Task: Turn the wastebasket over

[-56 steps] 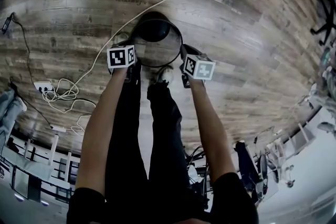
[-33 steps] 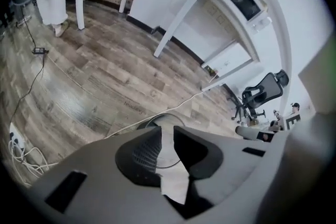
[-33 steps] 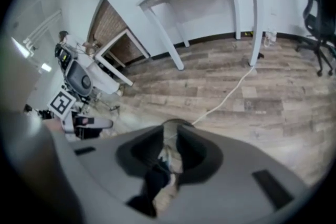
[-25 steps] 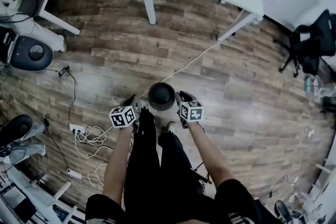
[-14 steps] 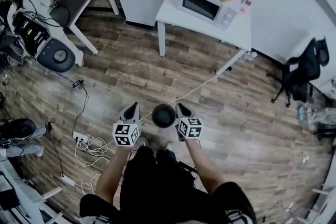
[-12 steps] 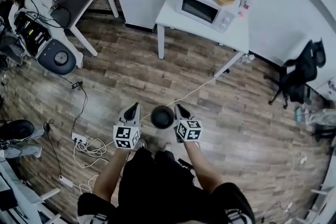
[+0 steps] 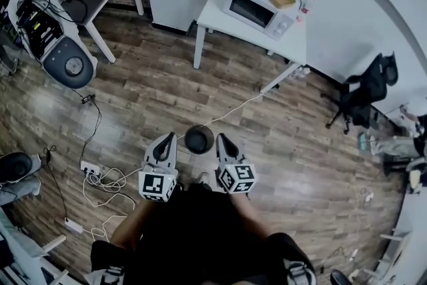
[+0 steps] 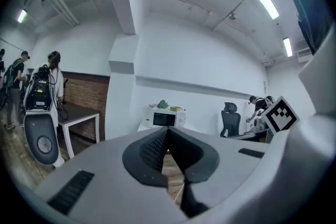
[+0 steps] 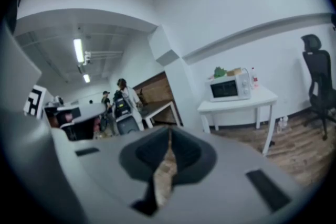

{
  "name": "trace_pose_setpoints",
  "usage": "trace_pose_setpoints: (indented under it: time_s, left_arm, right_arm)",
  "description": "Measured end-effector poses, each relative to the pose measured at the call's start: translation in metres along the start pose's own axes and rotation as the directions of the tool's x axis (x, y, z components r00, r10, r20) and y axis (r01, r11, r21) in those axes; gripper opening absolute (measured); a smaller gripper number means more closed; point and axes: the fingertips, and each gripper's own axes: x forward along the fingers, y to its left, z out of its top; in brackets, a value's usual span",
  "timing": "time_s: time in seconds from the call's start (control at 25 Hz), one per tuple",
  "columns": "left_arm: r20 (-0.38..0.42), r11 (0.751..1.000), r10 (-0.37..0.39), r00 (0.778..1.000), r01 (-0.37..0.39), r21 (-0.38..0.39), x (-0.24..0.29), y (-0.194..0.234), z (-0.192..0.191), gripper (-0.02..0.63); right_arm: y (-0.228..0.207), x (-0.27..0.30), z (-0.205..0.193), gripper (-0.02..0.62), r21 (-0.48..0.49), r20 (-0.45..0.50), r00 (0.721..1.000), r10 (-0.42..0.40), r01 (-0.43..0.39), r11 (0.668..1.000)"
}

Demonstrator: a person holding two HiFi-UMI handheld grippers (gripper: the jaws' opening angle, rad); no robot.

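**A:** Where is the basket?

**B:** Centre frame, on the plank floor. It sits between the tips of the left claw and the right claw, and neither touches it.

**A:** And the claws?

**B:** The left is clenched and empty. The right has just been closing; its tips now meet with nothing between them.

**A:** Room to move?

**B:** There is bare floor to the right and lower right of the basket. A white cable runs from beside it toward the upper right, and cords tangle at lower left.

**A:** Beyond that?

**B:** A white tabletop with a microwave at top, and a black chair at right.
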Motion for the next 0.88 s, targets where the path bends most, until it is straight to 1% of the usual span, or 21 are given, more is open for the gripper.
trace_pose_setpoints:
  time_s: [0.08, 0.16, 0.24, 0.32, 0.36, 0.52, 0.72, 0.88]
  left_arm:
    - [-0.033, 1.000, -0.021, 0.999, 0.020, -0.011, -0.010, -0.008, -0.008, 0.035]
    - [-0.068, 0.999, -0.033, 0.997, 0.033, -0.006, -0.019, -0.014, -0.021, 0.035]
    - [-0.077, 0.999, -0.046, 0.996, 0.044, -0.025, -0.027, -0.016, -0.030, 0.035]
    - [-0.064, 0.995, -0.073, 0.995, 0.069, -0.067, -0.032, -0.020, -0.033, 0.035]
    - [-0.054, 0.993, -0.089, 0.995, 0.085, -0.076, -0.034, -0.023, -0.034, 0.035]
    - [-0.040, 0.991, -0.127, 0.991, 0.125, -0.050, -0.032, -0.032, -0.032, 0.035]
    - [-0.031, 0.988, -0.135, 0.990, 0.133, -0.076, -0.031, -0.041, -0.030, 0.035]
    - [-0.034, 0.989, -0.144, 0.989, 0.143, -0.034, -0.034, -0.043, -0.033, 0.035]
  right_arm:
    - [0.019, -0.012, 0.000, 0.037, -0.019, 0.010, 1.000, 0.013, -0.013, 1.000]
    - [0.033, -0.019, -0.010, 0.037, -0.016, -0.002, 1.000, 0.017, -0.017, 1.000]
    - [0.042, -0.022, -0.023, 0.037, -0.013, -0.025, 1.000, 0.015, -0.016, 1.000]
    - [0.046, -0.024, -0.032, 0.037, -0.019, -0.040, 0.999, 0.015, -0.016, 1.000]
    - [0.047, -0.025, -0.034, 0.037, -0.020, -0.042, 0.999, 0.016, -0.017, 1.000]
    - [0.045, -0.030, -0.031, 0.037, -0.009, -0.036, 0.999, 0.007, -0.007, 1.000]
    - [0.047, -0.036, -0.034, 0.032, -0.015, -0.037, 0.999, 0.004, -0.005, 1.000]
    - [0.048, -0.039, -0.039, 0.032, -0.019, -0.043, 0.999, 0.006, -0.006, 1.000]
